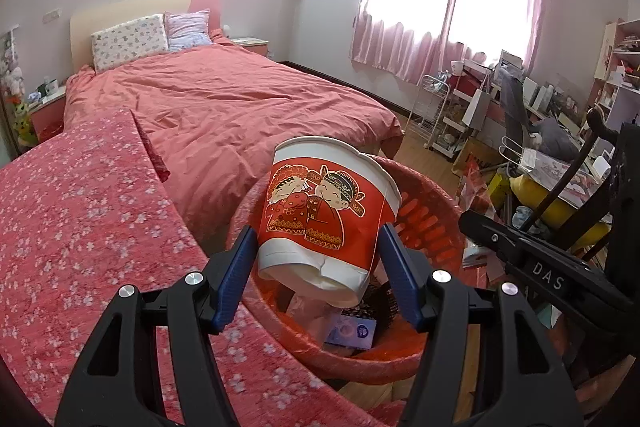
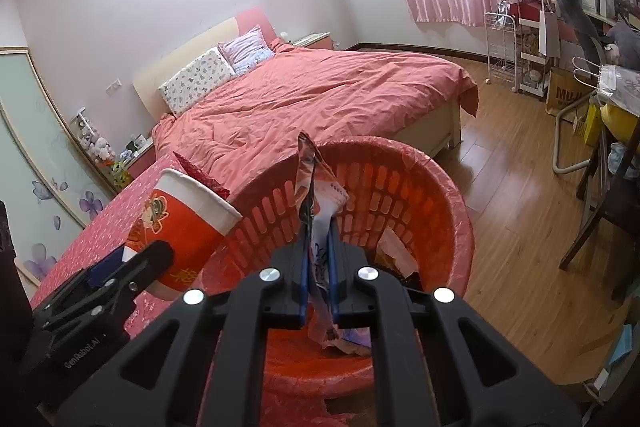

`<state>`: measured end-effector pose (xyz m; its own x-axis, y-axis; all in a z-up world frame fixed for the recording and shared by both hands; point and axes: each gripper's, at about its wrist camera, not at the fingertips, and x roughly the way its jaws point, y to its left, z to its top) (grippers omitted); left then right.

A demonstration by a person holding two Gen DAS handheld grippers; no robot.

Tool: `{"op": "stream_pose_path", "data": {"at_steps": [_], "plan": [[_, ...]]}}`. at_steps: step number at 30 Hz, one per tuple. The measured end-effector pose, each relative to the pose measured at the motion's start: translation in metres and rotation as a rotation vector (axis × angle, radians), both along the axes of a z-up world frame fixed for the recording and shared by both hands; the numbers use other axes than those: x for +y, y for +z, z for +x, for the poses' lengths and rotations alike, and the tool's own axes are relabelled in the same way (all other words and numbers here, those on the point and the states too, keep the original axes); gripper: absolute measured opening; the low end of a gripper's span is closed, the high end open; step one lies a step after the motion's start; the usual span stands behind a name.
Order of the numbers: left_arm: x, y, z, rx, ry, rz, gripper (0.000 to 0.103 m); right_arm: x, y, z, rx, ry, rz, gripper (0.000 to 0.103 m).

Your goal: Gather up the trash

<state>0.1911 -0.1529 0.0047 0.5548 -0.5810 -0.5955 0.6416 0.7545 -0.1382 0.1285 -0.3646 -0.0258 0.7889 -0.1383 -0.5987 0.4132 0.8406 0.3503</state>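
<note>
Over the bin: both grippers hang above a round red plastic slatted basket that stands on the wooden floor, just beside a table under a red flowered cloth.
Left gripper: its blue fingers stand fairly wide and clamp a red-and-white paper cup printed with a cartoon wedding couple; the cup leans, mouth up and away, with its dented base over the basket's opening.
Right gripper: fingers nearly closed on a thin crumpled foil-and-paper wrapper, which sticks up above them and trails below, over the basket's middle.
Already inside: a small blue-and-white packet and paper scraps lie on the bottom.
Step in hand: judged to be the drop of both pieces into the basket.
How to do it well: open the fingers only when each piece sits clear inside the rim; the cup's mouth end reaches toward the far wall, so bring it inward and lower first.
Risk: the light wrapper may cling to a finger or drift, so release low and give it a slight shake.
Spacing: keep the two grippers apart so that neither knocks the other's load.
</note>
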Motion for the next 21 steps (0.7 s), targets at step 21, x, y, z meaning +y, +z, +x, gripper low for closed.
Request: {"op": "stream_pose_path", "data": {"at_steps": [21], "plan": [[-0.019, -0.016, 0.009, 0.062, 0.000, 0.032, 0.066, -0.009, 0.000, 0.004, -0.036, 0.001, 0.036, 0.035]]}}
